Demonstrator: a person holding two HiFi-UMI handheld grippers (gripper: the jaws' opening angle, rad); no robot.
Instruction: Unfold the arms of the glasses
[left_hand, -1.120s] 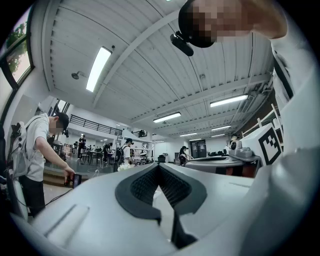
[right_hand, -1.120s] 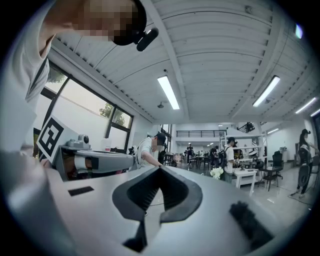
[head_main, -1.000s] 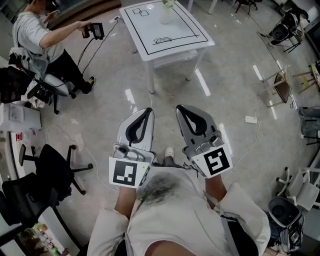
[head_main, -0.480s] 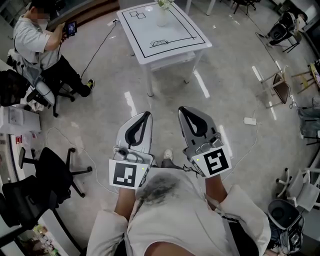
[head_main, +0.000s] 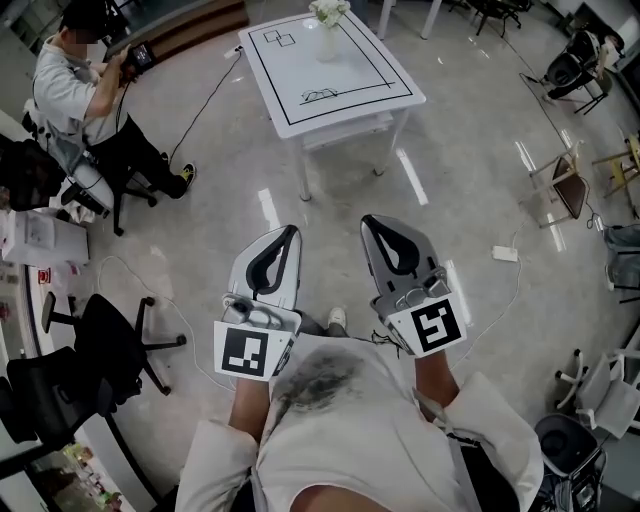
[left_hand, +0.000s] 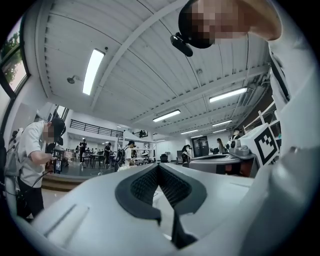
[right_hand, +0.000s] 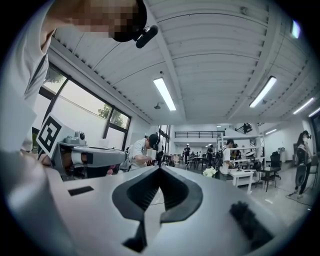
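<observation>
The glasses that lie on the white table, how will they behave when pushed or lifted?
The glasses look thin-framed, so probably light and easily bent. On the smooth white table they may slide when pushed. They lie flat, so rolling seems unlikely.

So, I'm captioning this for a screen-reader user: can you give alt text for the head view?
Seen from above, a person holds the left claw and right claw shut and empty near their chest. Ahead stands a white table bearing glasses and a flower vase.
</observation>
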